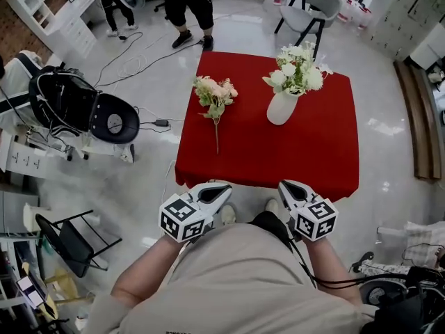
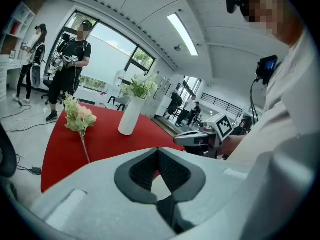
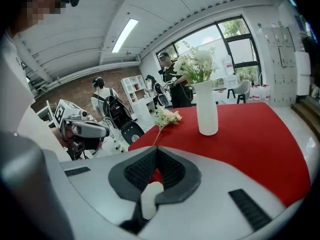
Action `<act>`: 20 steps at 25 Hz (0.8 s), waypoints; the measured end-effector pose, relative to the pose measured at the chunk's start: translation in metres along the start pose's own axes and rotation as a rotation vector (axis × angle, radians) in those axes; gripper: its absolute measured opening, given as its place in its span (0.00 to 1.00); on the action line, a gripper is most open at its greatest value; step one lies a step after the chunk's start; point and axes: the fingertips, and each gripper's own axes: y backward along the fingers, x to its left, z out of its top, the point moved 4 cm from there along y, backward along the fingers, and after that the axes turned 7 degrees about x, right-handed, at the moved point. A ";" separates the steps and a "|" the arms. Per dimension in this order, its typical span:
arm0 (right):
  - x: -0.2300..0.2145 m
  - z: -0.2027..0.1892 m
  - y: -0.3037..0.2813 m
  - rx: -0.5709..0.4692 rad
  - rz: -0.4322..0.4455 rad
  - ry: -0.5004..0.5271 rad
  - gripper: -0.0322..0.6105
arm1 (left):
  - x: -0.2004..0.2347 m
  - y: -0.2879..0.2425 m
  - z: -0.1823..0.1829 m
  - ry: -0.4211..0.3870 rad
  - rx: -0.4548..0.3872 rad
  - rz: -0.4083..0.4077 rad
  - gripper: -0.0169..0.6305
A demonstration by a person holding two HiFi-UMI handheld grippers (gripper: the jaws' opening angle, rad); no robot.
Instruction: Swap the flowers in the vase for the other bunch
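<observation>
surface (image 1: 229, 160): red cloth cover, matt, smooth | vase (image 1: 281, 108): white, smooth, faint sheen, ceramic-looking | floor (image 1: 153, 179): pale, glossy, reflective | left hand-held gripper (image 2: 159, 156): light grey matt plastic shell; pads (image 2: 142, 173): dark, finely ribbed | right hand-held gripper (image 3: 156, 159): same finish

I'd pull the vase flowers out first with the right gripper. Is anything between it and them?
Nothing visible does. Only bare red cloth lies between the right gripper and the vase with its flowers. The loose bunch lies apart, to the vase's left in the head view.
</observation>
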 end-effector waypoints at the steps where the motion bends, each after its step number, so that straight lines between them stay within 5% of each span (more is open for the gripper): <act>1: 0.004 0.000 0.001 -0.002 0.001 0.008 0.07 | -0.001 0.002 0.001 -0.008 -0.004 -0.004 0.04; 20: 0.027 0.007 0.014 -0.012 -0.029 0.109 0.07 | -0.013 -0.004 -0.001 -0.030 -0.001 -0.048 0.04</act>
